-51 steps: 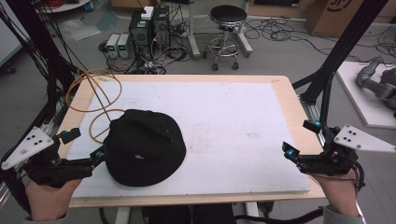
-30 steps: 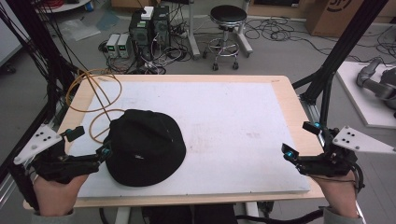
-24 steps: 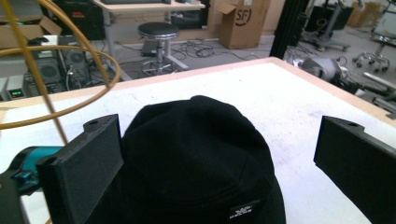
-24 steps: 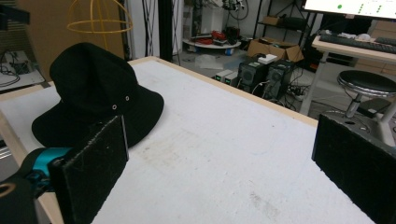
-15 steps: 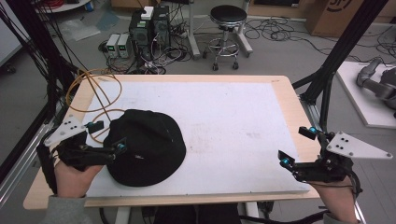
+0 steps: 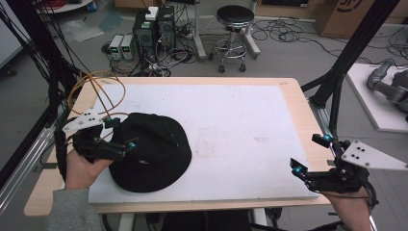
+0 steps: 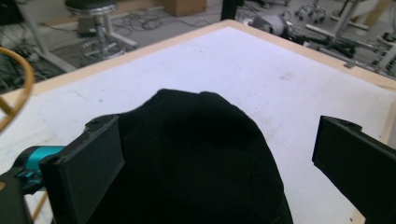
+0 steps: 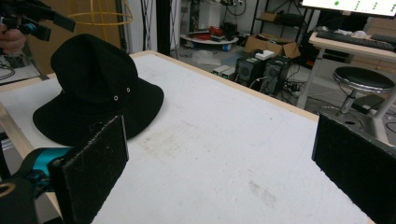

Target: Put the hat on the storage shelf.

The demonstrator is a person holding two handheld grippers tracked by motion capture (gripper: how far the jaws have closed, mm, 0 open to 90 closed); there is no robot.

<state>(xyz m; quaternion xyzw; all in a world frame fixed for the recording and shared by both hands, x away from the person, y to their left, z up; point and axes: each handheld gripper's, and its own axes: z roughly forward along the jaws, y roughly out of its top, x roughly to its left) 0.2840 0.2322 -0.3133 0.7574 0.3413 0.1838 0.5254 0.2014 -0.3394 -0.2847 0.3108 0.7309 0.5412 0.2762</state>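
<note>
Saw one black bucket hat (image 6: 151,151) on the white mat of the counter (image 6: 240,125), brim flat, crown up, directly ahead of the left claw (image 6: 122,134). Found that claw spread wide, one jaw over the hat's near-left brim and the other above the crown's edge; in the left gripper view the crown (image 7: 196,158) bulged up between the two jaws, touching neither as far as could be told, though the dark cloth hid the lower edge. Nothing pinched.

Found the right claw (image 6: 310,154) also spread wide, empty, off the counter's right edge, well apart from the hat. Seen from that claw, the hat (image 8: 95,88) lay far ahead and to the left, with bare mat between and nothing in the way.

Counted around: one loop of orange cable (image 6: 91,89) just beyond the left claw, at the counter's corner; one round stool (image 6: 234,21) and a cluster of computer boxes (image 6: 154,31) on the floor past the far edge. Two claws, one hat.
</note>
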